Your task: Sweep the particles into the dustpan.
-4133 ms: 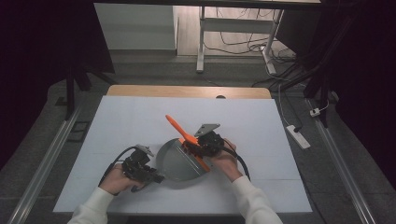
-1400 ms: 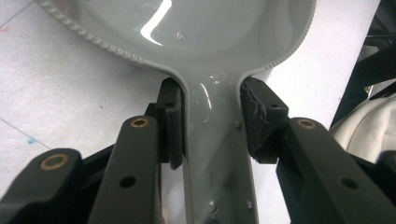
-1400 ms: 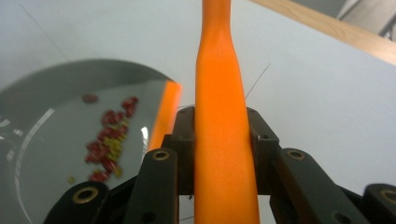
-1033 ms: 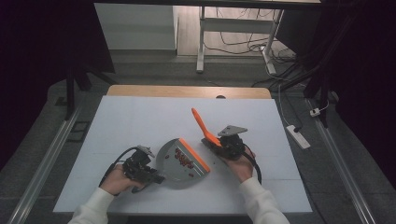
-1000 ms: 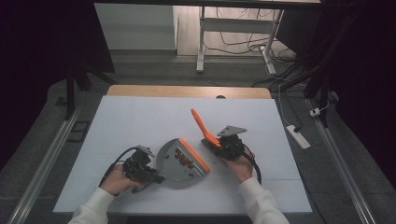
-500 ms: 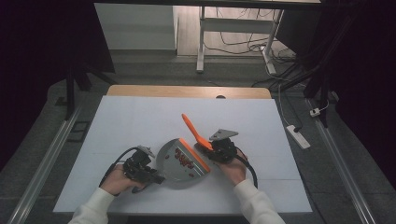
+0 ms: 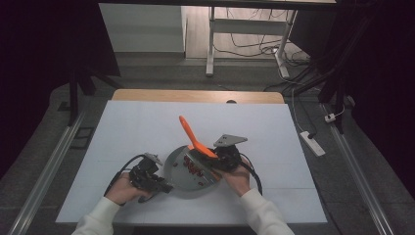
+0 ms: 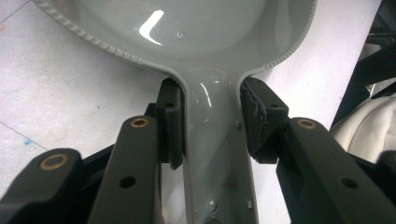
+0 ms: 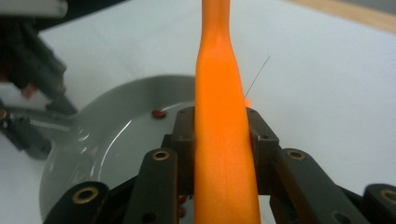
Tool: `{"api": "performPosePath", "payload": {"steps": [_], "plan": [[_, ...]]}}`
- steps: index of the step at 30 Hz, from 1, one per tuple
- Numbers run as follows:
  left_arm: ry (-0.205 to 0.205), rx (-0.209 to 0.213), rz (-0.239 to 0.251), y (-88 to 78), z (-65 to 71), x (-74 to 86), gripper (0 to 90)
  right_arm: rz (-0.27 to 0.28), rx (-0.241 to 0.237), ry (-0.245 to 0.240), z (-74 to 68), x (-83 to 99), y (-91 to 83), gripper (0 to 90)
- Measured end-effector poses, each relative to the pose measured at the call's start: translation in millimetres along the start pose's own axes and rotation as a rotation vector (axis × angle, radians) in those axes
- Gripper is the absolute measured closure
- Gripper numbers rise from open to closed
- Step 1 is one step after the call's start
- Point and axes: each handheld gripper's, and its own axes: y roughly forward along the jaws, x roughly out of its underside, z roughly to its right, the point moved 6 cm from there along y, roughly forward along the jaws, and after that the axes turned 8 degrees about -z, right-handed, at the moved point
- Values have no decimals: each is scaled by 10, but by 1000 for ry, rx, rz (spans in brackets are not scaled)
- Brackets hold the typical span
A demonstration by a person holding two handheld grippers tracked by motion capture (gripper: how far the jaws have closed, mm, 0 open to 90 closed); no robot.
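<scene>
Dim room behind, with cables on the floor past the far edge of the white desk (image 7: 147, 122). Grey pan (image 7: 177, 180) close to the front edge, about midway between the two front corners, flat on the desk top. Small red bits (image 7: 191, 166) scattered inside it, toward the side nearest the right hand (image 7: 240, 177).

Left gripper (image 7: 164, 185) clamped across the pan's handle (image 8: 215, 140), pads pressed on either side just below where handle meets bowl, as seen in the left gripper view (image 8: 212, 123). Probably held that way to pin the pan against sliding or turning while the contents get worked; left hand (image 7: 122, 188) low near the front edge, braced.

Right gripper (image 7: 215, 157) at the pan's right rim, closed tight on the orange spatula (image 7: 188, 132). In the right gripper view (image 9: 219, 135) jaws narrow, squeezing the spatula (image 9: 219, 93) at a wider part of its length, the thin end running away over the desk toward the far edge. Tilted up and away from the pan, so likely gripped near the blade for control. Cannot tell whether the blade touches the red bits (image 9: 159, 113) or the pan floor, hidden beneath the gripper.

Judged from this: a stirring or scraping step, one tool steadying, the other working.
</scene>
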Motion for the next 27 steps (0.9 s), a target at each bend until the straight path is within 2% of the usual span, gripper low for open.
{"api": "performPosePath", "payload": {"steps": [7, 12, 14, 19, 27], "plan": [[0, 0, -1, 2, -2, 1, 622, 21, 103, 65, 368, 61, -199, 706], [1, -3, 0, 0, -1, 2, 622, 23, 161, 106, 596, 134, -302, 706], [1, -3, 1, 0, 0, 1, 622, 24, 167, 122, 665, 165, -328, 706], [1, -4, 7, -5, 0, 1, 622, 17, 176, 149, 765, 217, -368, 706], [9, -18, 21, -18, 9, 1, 622, 6, 177, 139, 801, 242, -415, 706]]}}
